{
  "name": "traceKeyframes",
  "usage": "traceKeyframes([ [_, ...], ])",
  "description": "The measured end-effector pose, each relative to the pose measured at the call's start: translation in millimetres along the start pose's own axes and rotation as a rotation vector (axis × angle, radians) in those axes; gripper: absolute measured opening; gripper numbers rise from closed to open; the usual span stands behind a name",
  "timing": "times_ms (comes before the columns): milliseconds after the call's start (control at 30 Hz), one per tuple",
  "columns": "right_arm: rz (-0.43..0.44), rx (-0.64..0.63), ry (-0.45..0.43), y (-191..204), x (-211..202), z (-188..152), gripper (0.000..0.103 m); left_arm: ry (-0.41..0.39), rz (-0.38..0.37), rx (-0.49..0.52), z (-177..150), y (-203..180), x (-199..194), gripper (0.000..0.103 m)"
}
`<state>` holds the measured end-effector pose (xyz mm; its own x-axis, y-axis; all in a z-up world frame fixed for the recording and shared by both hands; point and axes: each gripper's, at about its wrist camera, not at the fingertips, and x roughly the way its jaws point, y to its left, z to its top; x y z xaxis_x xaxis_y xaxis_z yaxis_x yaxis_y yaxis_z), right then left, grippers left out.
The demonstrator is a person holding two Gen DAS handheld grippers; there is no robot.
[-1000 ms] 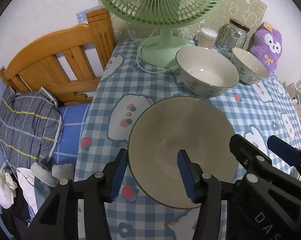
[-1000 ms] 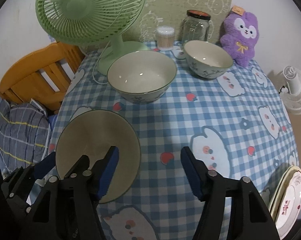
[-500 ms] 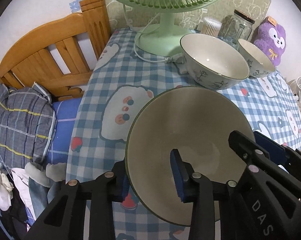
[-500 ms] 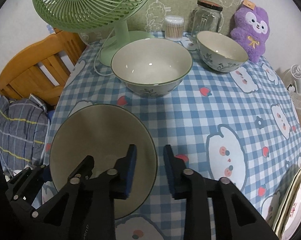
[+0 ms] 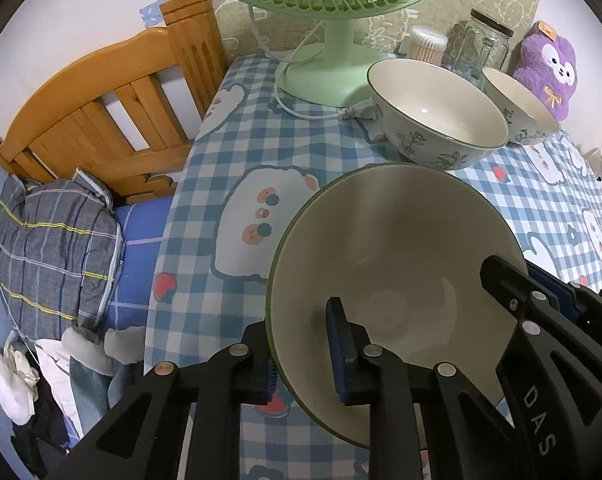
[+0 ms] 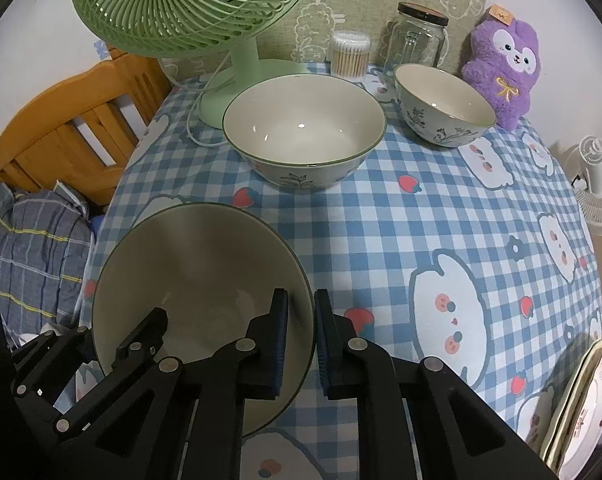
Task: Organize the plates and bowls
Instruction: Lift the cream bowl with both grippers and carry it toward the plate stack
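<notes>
Plain bowl [image 5: 397,264] now tilts off the desk [image 6: 401,232]. Left gripper [image 5: 301,356] and right gripper [image 6: 301,340] have both clamped its rim, so lifting can begin.

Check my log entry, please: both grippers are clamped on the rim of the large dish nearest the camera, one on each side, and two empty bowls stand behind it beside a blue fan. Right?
Nearly: the fan is green, not blue, as the right wrist view shows. The left gripper and right gripper do clamp opposite sides of the large dish, with the big bowl and small bowl empty behind it.
</notes>
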<state>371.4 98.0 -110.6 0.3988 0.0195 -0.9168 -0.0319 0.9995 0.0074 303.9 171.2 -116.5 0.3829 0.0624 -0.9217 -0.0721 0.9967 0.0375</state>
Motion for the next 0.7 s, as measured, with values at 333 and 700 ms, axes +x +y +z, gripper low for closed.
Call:
traceKeyframes([
  [333, -0.017, 0.028, 0.013, -14.5, -10.4, -9.2, 0.016, -0.016, -0.021, 0.035, -4.5, -12.0, -12.4, 0.018],
  [700, -0.046, 0.069, 0.002, -39.1, -34.5, -22.1, 0.016, -0.028, -0.046, 0.080, -13.2, -35.2, -29.7, 0.018],
])
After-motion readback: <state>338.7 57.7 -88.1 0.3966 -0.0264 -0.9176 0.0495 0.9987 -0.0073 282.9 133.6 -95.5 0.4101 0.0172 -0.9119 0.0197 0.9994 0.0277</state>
